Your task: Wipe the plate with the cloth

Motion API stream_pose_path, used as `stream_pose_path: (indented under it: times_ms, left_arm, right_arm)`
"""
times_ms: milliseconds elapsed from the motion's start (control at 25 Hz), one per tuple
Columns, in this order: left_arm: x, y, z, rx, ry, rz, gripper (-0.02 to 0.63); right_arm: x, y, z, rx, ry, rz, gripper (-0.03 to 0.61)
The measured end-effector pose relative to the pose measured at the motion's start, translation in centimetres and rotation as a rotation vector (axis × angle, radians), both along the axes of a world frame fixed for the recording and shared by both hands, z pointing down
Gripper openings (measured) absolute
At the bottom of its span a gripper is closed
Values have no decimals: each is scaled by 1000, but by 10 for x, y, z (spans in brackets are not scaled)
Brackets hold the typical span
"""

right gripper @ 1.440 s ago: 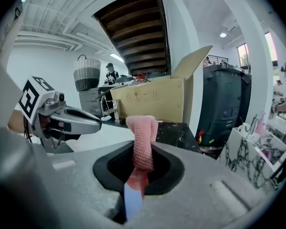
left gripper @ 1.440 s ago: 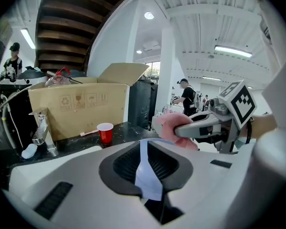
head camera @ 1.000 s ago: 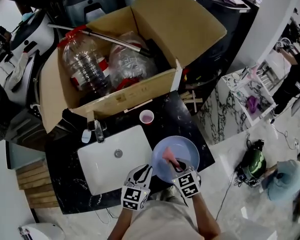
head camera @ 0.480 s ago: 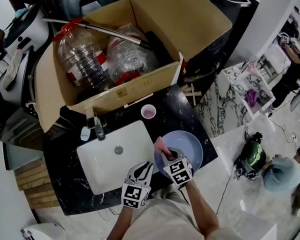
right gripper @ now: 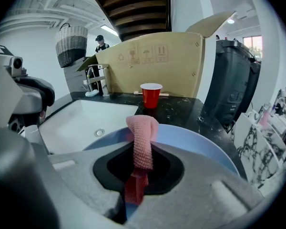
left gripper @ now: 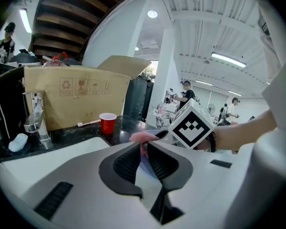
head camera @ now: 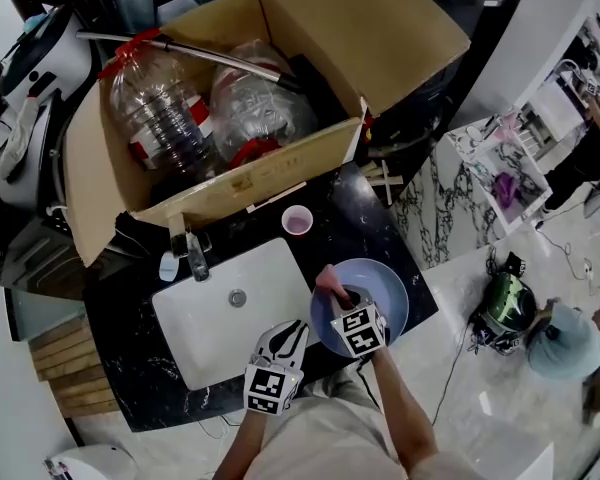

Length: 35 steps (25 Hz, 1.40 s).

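**Pale blue round plate [head camera: 385, 293] braced at the rim, cloth clamped over it**

Your plate sits on the black stone counter [head camera: 130, 368], just right of the white rectangular sink [head camera: 205, 343], with its left edge near the basin. That puts it within reach of both tools at once.

Your right gripper [head camera: 346, 303] is closed tight on the pink knobbly cloth [head camera: 329, 280]. In the right gripper view the cloth [right gripper: 142, 137] stands up out of the pinch and flops forward over the plate [right gripper: 200, 144]. Only a short tuft is free beyond the jaws, so you are working with a firm, small pad and not a loose rag. That likely suits rubbing, because a short tuft follows the gripper instead of dragging behind it. The tuft lies over the plate's left part, nearest the sink.

Your left gripper [head camera: 292, 336] comes in from the sink side. In the left gripper view its jaws [left gripper: 144, 159] are drawn nearly together with a pale blue sliver between the pads. I judge that to be the plate's near rim, clamped so the plate does not slide or spin under the wiping.

A small red cup [head camera: 297, 222] stands well apart near the open cardboard box [head camera: 360, 28], clear of your strokes.
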<state>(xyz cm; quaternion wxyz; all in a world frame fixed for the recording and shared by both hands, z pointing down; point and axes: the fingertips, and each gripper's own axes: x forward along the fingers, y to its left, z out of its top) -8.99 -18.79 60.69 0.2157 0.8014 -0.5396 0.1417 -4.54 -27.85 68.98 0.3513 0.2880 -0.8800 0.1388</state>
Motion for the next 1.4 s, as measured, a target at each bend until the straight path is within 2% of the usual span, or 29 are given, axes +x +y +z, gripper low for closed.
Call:
stream_pose_path:
  times_ms: [280,960,1400]
  left_arm:
    - [7,-7,0,-3,-8,21,48]
    - [19,-13,1,-19,-27,32,48]
    - [18,-12,-1,-13,-36,20,48]
  right_arm:
    - [27,-17,0,-4,26,76,29]
    - [92,-50,-5,37,61,188,29]
    - [116,-59,-28,113,92,230,29]
